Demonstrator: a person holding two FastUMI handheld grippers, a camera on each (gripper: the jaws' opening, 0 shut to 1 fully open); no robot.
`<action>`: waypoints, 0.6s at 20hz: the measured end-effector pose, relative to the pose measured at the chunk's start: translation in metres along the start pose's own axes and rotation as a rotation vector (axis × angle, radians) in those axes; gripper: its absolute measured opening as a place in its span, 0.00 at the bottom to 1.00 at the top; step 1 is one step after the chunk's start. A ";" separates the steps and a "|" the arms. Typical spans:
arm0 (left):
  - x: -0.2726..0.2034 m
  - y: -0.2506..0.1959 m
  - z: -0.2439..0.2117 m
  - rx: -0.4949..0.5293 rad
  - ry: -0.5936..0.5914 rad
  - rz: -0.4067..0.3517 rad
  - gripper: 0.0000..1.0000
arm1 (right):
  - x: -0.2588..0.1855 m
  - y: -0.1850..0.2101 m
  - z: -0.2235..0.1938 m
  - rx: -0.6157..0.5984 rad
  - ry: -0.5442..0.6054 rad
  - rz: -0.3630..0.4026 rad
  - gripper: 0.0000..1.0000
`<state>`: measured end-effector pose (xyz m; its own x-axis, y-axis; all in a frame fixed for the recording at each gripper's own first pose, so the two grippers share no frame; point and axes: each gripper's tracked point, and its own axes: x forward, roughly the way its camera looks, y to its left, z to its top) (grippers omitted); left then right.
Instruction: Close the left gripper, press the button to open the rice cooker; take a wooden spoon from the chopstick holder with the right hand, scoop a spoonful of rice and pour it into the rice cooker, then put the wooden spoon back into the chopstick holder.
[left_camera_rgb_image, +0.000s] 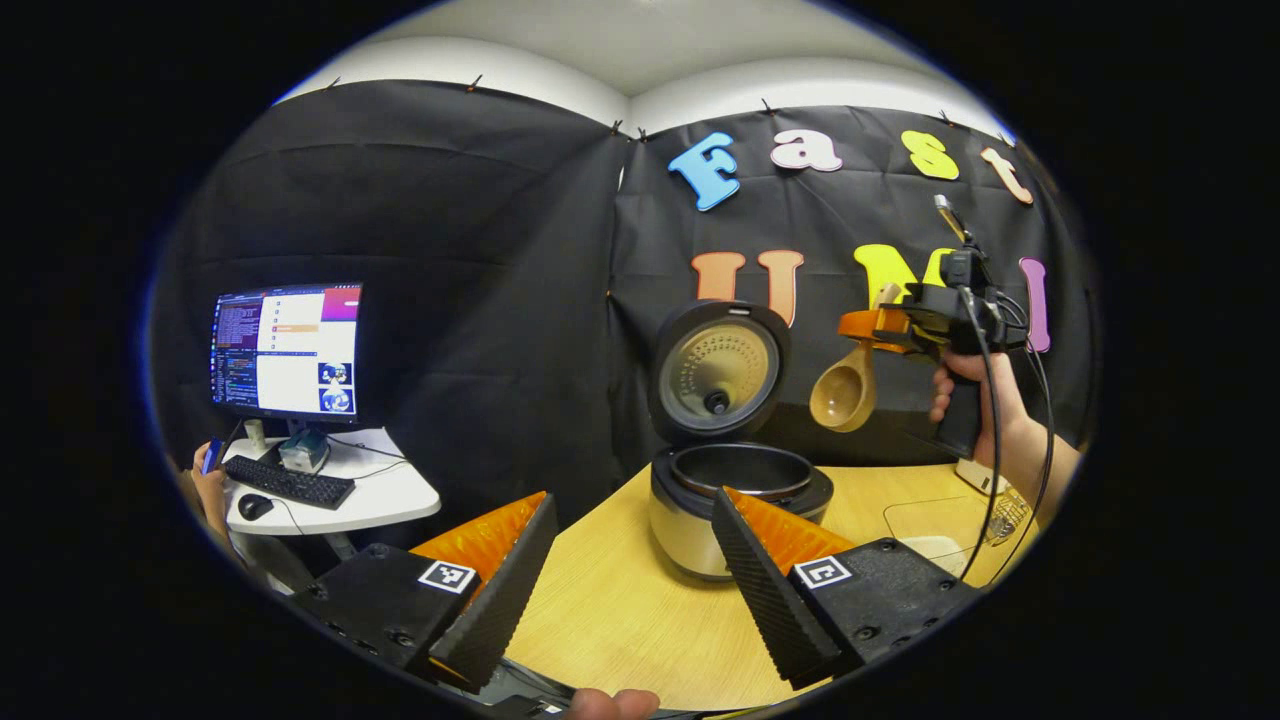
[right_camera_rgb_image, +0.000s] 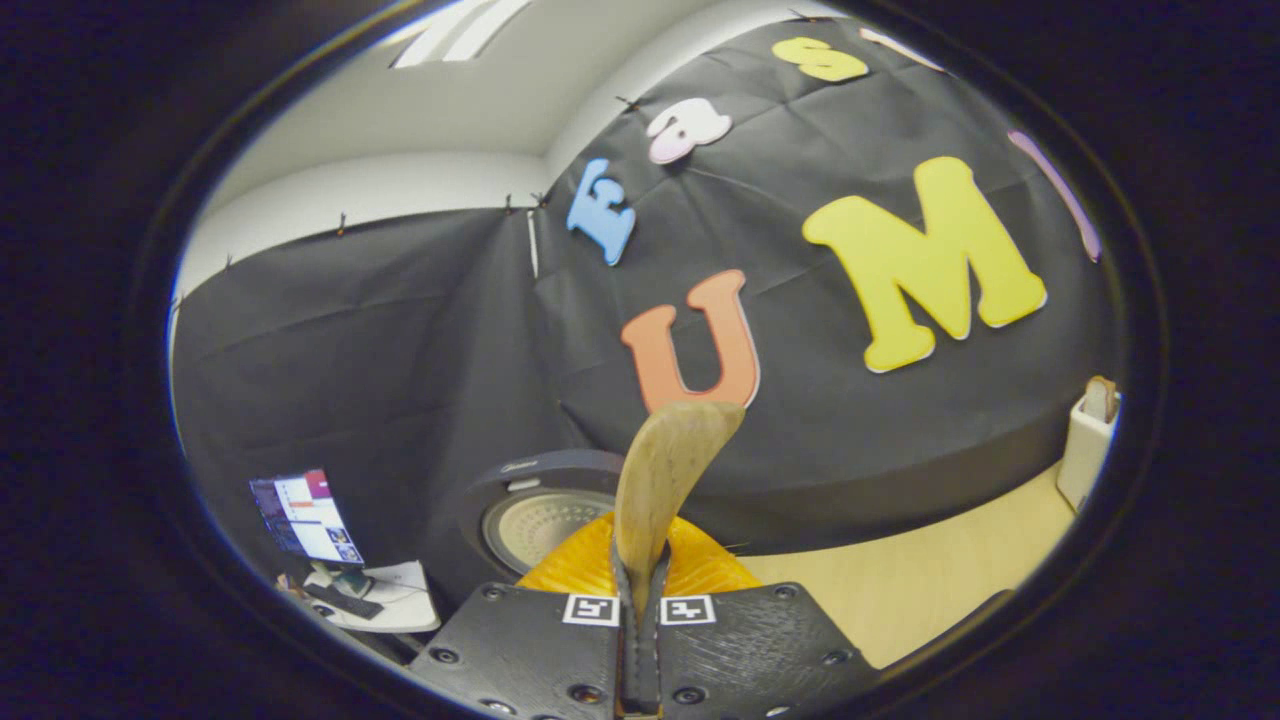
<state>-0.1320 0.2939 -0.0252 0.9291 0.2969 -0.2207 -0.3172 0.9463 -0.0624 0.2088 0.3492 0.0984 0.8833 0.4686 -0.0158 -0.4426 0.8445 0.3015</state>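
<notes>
Overhead, right gripper (right_camera_rgb_image: 640, 600) fingers pinch the wooden spoon (right_camera_rgb_image: 665, 470) handle.

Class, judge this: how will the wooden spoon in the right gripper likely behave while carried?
The wooden spoon looks rigid, so it probably won't flex. Its bowl hangs below the right gripper, so it may swing or pivot. It seems light.

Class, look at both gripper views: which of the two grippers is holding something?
The right gripper: its fingers are shut on the wooden spoon. The left gripper stands open, nothing between its fingers.
</notes>
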 end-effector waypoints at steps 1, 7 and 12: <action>0.002 -0.007 0.000 -0.001 0.000 -0.009 0.99 | -0.012 -0.015 0.008 0.021 -0.010 -0.015 0.00; 0.009 -0.065 0.015 0.027 -0.032 -0.066 0.99 | -0.107 -0.130 0.045 0.087 -0.048 -0.155 0.00; 0.018 -0.105 0.017 0.034 -0.043 -0.111 0.99 | -0.183 -0.226 0.066 0.088 -0.093 -0.311 0.00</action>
<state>-0.0790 0.2019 -0.0060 0.9656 0.1950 -0.1720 -0.2064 0.9771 -0.0513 0.1572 0.0556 0.0961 0.9860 0.1632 -0.0340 -0.1386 0.9158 0.3769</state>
